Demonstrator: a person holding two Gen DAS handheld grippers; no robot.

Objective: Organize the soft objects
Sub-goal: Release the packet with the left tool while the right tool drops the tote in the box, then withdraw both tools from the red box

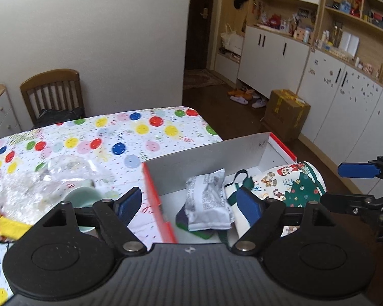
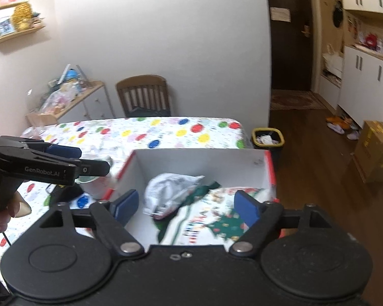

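Observation:
A white box with red rim (image 1: 204, 158) (image 2: 266, 163) stands at the table's right end. Inside lie a white printed soft packet (image 1: 208, 201) (image 2: 169, 192) and a Christmas-print cloth bag with green straps (image 1: 293, 183) (image 2: 212, 219); a dark green item peeks out under the packet. My left gripper (image 1: 189, 205) is open and empty, hovering over the box's left wall. My right gripper (image 2: 185, 206) is open and empty above the box, over the bag. The right gripper also shows in the left wrist view (image 1: 357, 181), and the left one in the right wrist view (image 2: 71, 163).
The table has a balloon-print cloth (image 1: 130, 132) (image 2: 166, 130). Left of the box are a pale green cup (image 1: 83, 199) (image 2: 94, 183), crumpled clear plastic (image 1: 30, 188) and a yellow wrapper (image 1: 5, 227). A wooden chair (image 2: 143, 94) stands behind; a bin (image 2: 268, 137) and cardboard box (image 1: 286, 112) are on the floor.

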